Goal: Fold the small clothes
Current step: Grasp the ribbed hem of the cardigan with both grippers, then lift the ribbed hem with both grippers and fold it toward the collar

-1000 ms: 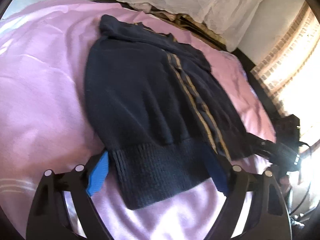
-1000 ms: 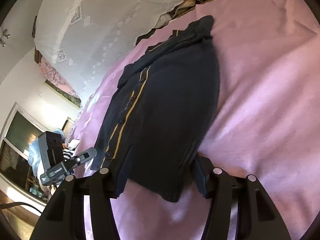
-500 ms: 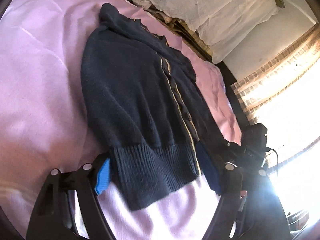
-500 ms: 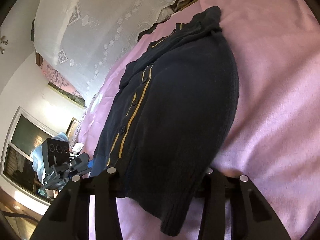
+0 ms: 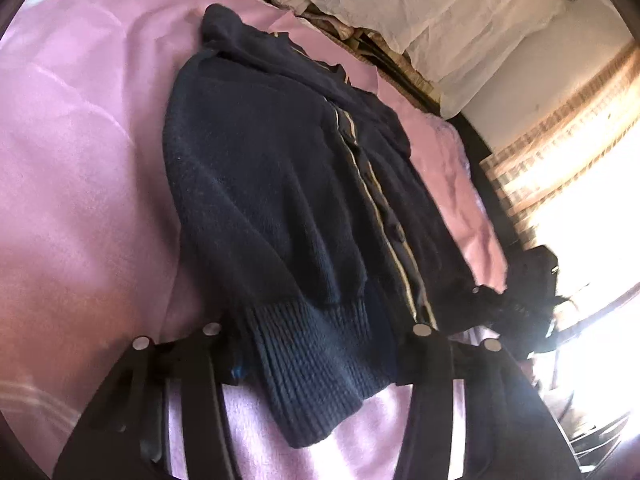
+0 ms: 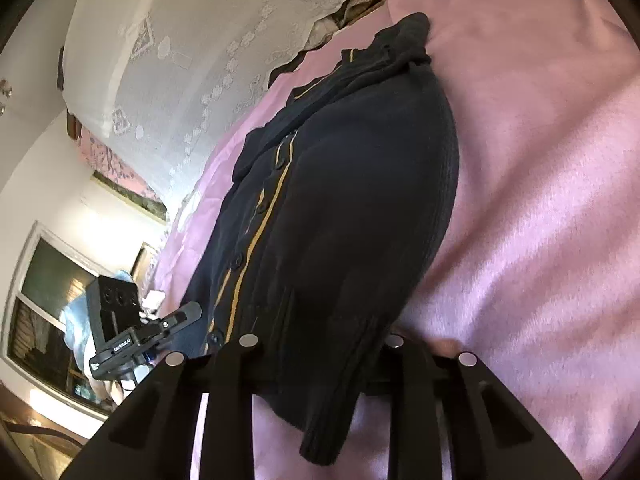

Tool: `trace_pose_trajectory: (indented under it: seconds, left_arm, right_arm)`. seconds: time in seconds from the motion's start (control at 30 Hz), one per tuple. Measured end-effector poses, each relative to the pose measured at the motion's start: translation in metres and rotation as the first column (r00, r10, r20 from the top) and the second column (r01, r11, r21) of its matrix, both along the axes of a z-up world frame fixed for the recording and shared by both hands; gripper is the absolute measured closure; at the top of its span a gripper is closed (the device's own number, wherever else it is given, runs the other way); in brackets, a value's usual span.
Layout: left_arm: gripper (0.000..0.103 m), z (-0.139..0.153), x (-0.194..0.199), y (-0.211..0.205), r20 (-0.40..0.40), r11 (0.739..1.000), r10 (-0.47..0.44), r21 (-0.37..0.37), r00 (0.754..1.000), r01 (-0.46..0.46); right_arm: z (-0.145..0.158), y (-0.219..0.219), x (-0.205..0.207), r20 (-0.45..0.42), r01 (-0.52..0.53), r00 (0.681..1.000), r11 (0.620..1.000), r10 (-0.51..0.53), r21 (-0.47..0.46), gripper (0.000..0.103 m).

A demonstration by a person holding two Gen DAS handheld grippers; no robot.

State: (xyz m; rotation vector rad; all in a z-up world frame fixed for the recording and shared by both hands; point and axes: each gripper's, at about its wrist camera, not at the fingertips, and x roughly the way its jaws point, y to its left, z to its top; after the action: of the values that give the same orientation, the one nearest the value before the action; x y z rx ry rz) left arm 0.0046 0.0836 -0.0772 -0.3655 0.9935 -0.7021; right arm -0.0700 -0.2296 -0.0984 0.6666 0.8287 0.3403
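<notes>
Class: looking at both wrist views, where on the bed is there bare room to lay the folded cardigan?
Bare pink bedspread lies on the cardigan's sleeve side, away from its gold-trimmed button band; also. Crowded: the hem end, where both grippers meet it.
</notes>
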Motion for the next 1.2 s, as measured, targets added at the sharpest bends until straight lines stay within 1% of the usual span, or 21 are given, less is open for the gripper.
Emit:
trace_pose_trajectory:
  seconds: [0.13,0.17,0.2,0.23,0.27,0.3,0.33,0.37,0.47,0.53,0.6,0.67,0.73,0.87,0.97,1.1,1.2]
  left_arm:
    - [0.057,0.003,-0.008,-0.005,0.042,0.998,-0.001,0.058,0.999,-0.001]
    - [0.058,0.003,-0.009,-0.006,0.047,0.998,0.0,0.062,0.999,-0.002]
    - [0.061,0.004,-0.009,-0.006,0.052,0.998,0.003,0.065,0.999,-0.006]
    - [0.068,0.004,-0.008,-0.006,0.054,0.998,0.005,0.067,0.999,-0.008]
    - [0.077,0.004,-0.006,-0.006,0.053,0.998,0.009,0.069,0.999,-0.012]
    - [0.081,0.004,-0.003,-0.005,0.05,0.997,0.014,0.07,0.999,-0.017]
    - [0.088,0.004,0.002,-0.006,0.045,0.997,0.018,0.07,0.999,-0.021]
    - [0.093,0.006,0.004,-0.007,0.049,0.997,0.019,0.073,0.999,-0.022]
    - [0.095,0.018,0.007,-0.015,0.098,0.995,0.0,0.103,0.995,-0.01]
    - [0.095,0.033,0.008,-0.024,0.156,0.992,-0.012,0.122,0.988,-0.007]
    - [0.095,0.051,0.01,-0.028,0.21,0.993,-0.006,0.113,0.978,-0.018]
    - [0.095,0.063,0.014,-0.027,0.237,0.996,0.008,0.086,0.971,-0.029]
    - [0.095,0.072,0.025,-0.025,0.246,0.997,0.024,0.061,0.969,-0.04]
    - [0.095,0.075,0.051,-0.026,0.242,0.995,0.057,0.065,0.969,-0.075]
    - [0.095,0.074,0.072,-0.031,0.23,0.994,0.077,0.064,0.97,-0.094]
    - [0.095,0.067,0.101,-0.039,0.212,0.989,0.106,0.079,0.972,-0.125]
    - [0.095,0.061,0.119,-0.049,0.213,0.982,0.118,0.117,0.97,-0.145]
  right_arm:
    - [0.005,0.009,-0.008,0.017,-0.012,1.0,0.997,0.013,-0.072,0.077]
    - [0.005,0.01,-0.01,0.024,-0.01,1.0,0.997,0.012,-0.082,0.078]
    - [0.007,0.011,-0.012,0.035,-0.005,0.999,0.996,0.008,-0.094,0.081]
    - [0.008,0.01,-0.014,0.044,0.003,0.999,0.995,0.001,-0.1,0.089]
    - [0.01,0.01,-0.015,0.057,0.015,0.998,0.994,-0.009,-0.105,0.091]
    - [0.012,0.009,-0.016,0.071,0.023,0.997,0.994,-0.016,-0.104,0.093]
    - [0.017,0.009,-0.016,0.097,0.035,0.995,0.994,-0.025,-0.106,0.095]
    - [0.021,0.009,-0.017,0.117,0.042,0.993,0.993,-0.029,-0.109,0.096]
    - [0.043,0.008,-0.013,0.186,0.052,0.982,0.993,-0.032,-0.106,0.096]
    - [0.058,0.007,-0.006,0.211,0.052,0.977,0.994,-0.031,-0.095,0.097]
    - [0.07,0.006,0.003,0.229,0.059,0.973,0.994,-0.036,-0.096,0.097]
    - [0.079,0.004,0.012,0.242,0.068,0.969,0.993,-0.044,-0.095,0.097]
    - [0.083,0.0,0.022,0.236,0.074,0.97,0.994,-0.053,-0.078,0.097]
    - [0.08,-0.012,0.046,0.202,0.08,0.977,0.997,-0.075,-0.019,0.097]
    - [0.076,-0.016,0.066,0.181,0.087,0.98,0.996,-0.087,0.006,0.097]
    - [0.072,-0.016,0.089,0.163,0.101,0.982,0.995,-0.096,-0.019,0.097]
    - [0.07,-0.014,0.105,0.158,0.112,0.982,0.992,-0.102,-0.058,0.097]
